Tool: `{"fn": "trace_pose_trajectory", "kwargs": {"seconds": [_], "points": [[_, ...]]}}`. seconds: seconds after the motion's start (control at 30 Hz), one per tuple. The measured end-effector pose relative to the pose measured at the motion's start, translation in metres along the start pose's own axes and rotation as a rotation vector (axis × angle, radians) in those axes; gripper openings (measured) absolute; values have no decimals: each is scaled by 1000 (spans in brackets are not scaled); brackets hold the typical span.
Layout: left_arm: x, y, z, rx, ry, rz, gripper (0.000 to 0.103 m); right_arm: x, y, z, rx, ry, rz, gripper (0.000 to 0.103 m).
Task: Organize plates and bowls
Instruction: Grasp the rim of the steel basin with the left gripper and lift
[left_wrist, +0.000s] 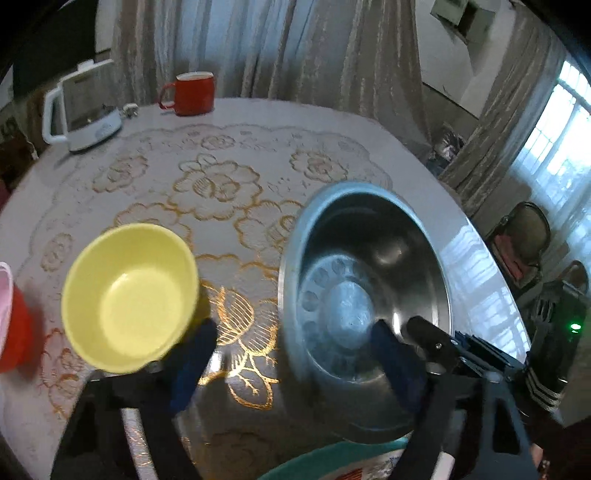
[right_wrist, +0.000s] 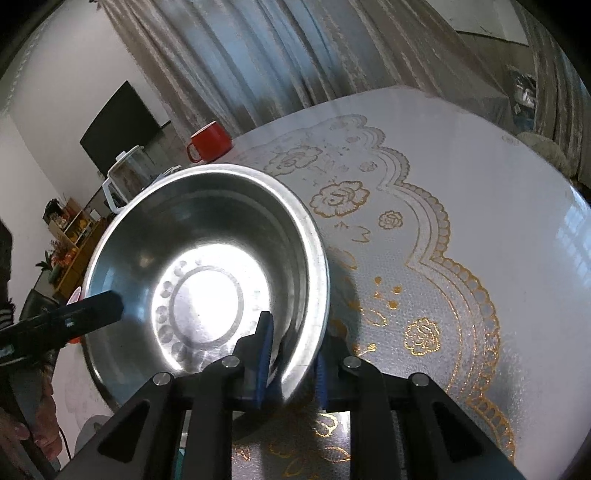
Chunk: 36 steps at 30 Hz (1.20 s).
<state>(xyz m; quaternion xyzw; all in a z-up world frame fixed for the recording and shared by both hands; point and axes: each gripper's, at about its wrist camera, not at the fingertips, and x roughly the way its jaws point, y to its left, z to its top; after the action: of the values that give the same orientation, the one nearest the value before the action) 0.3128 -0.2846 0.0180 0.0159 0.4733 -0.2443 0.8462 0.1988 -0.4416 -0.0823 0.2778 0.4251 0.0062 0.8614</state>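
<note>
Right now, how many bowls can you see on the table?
3, perhaps more out of frame: the steel bowl gripped at its rim by the right claw, the yellow bowl left of it, and a red bowl cut off at the left edge.

A yellow bowl (left_wrist: 129, 299), silver steel bowl (left_wrist: 369, 295) and red mug (left_wrist: 190, 93) sit on a white tablecloth (left_wrist: 221, 177) with gold flower outlines.

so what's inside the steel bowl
No food or dishes: bare embossed bottom of the steel bowl. The right hand-held gripper pinches its rim, one finger inside. What is underneath stays covered.
</note>
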Motion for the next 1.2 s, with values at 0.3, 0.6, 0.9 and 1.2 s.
{"fn": "trace_pose_trajectory", "kwargs": {"seconds": [0.3,0.6,0.9,1.2], "points": [[15,-13,-8,95,49,48,17,-3,6,-3,-39,-9,-23,19],[5,-13,-26,95,4,30,17,-12,6,-4,-29,-57,-40,15],[-21,-13,-32,74,-81,15,17,-28,19,-6,-103,-147,-80,15],[-50,-11,-42,37,-143,-20,17,-54,35,-15,-189,-307,-84,16]]}}
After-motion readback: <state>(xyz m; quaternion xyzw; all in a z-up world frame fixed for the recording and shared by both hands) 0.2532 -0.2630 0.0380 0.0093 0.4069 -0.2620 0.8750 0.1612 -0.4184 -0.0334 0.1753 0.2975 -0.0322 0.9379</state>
